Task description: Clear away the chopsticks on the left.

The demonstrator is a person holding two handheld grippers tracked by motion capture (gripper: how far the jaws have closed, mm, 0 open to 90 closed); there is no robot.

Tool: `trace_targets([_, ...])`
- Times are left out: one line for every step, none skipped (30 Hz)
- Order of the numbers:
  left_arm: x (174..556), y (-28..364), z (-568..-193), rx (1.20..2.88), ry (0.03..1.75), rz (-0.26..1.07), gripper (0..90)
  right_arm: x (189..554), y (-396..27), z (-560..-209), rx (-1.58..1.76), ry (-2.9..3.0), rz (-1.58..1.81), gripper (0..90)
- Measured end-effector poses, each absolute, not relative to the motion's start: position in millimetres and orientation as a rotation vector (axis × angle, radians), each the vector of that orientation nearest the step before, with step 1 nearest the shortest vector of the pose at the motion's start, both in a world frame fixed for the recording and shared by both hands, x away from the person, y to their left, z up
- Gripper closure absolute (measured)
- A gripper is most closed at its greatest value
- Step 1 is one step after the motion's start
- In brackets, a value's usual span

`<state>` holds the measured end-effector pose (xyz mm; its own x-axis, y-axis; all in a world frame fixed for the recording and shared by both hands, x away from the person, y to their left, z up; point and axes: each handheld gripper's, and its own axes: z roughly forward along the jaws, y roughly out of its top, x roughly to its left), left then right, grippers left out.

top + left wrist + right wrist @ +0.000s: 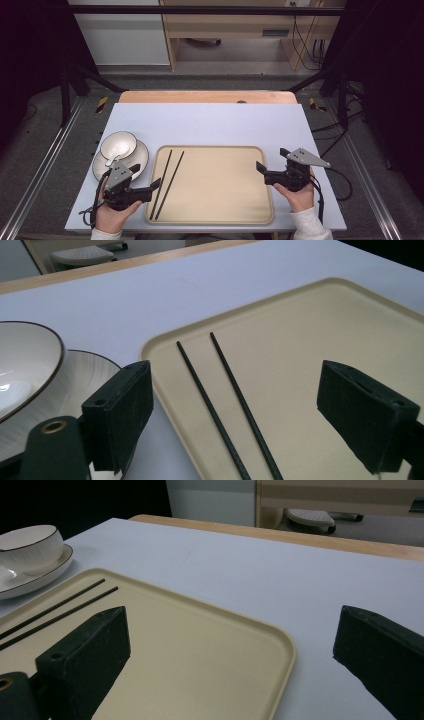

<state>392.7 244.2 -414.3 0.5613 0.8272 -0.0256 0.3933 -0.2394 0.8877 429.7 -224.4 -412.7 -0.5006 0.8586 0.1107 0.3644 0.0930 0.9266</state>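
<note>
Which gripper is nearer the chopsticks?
Left. The left gripper sits right beside the chopsticks; the right gripper is across the tray, at its far edge.

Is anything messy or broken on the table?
Nothing stands out. The two chopsticks lie side by side at the left of the tray, and the bowl sits on its plate with a spoon in it. Nothing looks spilled or cracked.

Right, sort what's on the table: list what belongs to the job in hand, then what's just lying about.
In the job:
pair of thin black chopsticks
flat beige plastic tray
left gripper, jaws open

Lying about:
white dark-rimmed bowl holding a white spoon
ribbed white plate beneath it
</note>
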Motion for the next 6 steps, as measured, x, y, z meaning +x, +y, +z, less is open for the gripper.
trace_targets([392.3,245.9,-414.7,1.849,0.993,0.577,15.1,429.8,-224.7,-412.7,1.196,1.910,1.399,2.0])
trace_targets([392.2,246.2,-415.9,1.840,0.995,0.583,15.0,429.8,-224.7,-412.7,1.196,1.909,1.402,2.0])
trace_targets([392.4,247.4,-417.0,1.850,0.991,0.588,14.8,429.8,-224.8,-412.8,1.197,1.909,1.403,2.0])
trace_targets([393.0,247.9,-418.6,1.847,0.997,0.585,14.8,429.7,-224.9,-412.9,1.196,1.910,1.400,2.0])
trace_targets([393.4,249.4,-420.3,1.855,0.996,0.585,14.6,429.7,-224.8,-413.0,1.197,1.909,1.399,2.0])
trace_targets([393.7,250.7,-422.2,1.855,0.999,0.589,14.5,430.1,-225.2,-413.4,1.187,1.910,1.397,2.0])
